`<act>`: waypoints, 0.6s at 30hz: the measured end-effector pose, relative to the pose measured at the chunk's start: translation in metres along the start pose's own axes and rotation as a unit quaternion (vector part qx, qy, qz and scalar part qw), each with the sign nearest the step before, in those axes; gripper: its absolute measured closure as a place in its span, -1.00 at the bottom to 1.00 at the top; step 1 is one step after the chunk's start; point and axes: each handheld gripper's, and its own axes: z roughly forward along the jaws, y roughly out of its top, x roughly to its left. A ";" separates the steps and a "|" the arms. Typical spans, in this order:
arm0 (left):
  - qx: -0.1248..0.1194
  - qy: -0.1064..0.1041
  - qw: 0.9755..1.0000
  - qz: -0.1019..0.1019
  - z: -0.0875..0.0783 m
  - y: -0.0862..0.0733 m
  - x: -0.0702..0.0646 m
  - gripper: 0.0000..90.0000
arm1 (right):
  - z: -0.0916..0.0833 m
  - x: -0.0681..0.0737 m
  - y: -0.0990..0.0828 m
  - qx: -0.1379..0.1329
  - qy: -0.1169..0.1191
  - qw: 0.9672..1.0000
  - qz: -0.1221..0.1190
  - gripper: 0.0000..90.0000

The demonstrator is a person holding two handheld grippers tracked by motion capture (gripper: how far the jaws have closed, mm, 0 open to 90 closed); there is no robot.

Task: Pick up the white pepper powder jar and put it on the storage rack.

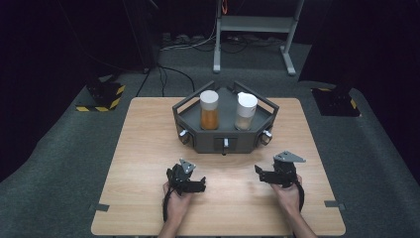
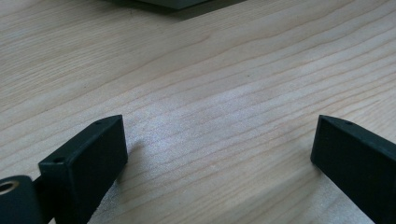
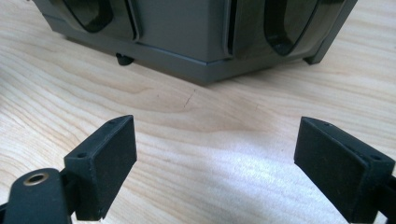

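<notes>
Left hand-held gripper [image 1: 190, 179] low over the bare counter [image 1: 148, 148], on the person's side of the grey tray [image 1: 224, 141] and to its left, jaws spread wide with only wood grain between them, fingertips [image 2: 88, 163] hovering just above the surface. Right hand-held gripper [image 1: 271, 174] level with it, on the person's side of the tray and to its right, jaws likewise spread and pinching nothing, fingertips [image 3: 109, 158] pointing toward the tray's near wall, well short of touching it. Both held in the person's hands, forearms entering from the near edge, cables trailing back along the wrists, a grey three-cornered plate atop each. Between the two and the tray, bare wood. Further on, the tray itself, dark grey and angular, standing at the middle of the counter's far half, small knobs along its front wall. Inside the tray, two upright jars side by side and apart: orange-filled jar [image 1: 209, 110] with a white lid in the tray's left half, pale jar [image 1: 245, 111] with a white lid in its right half. Beyond the tray, dark carpeted floor, loose cables and the legs of a metal stand [image 1: 255, 29].
</notes>
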 end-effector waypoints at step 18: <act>0.000 0.000 1.000 0.000 0.000 0.000 0.000 -0.92 | 0.010 0.004 -0.015 0.028 -0.001 1.000 0.007 -0.71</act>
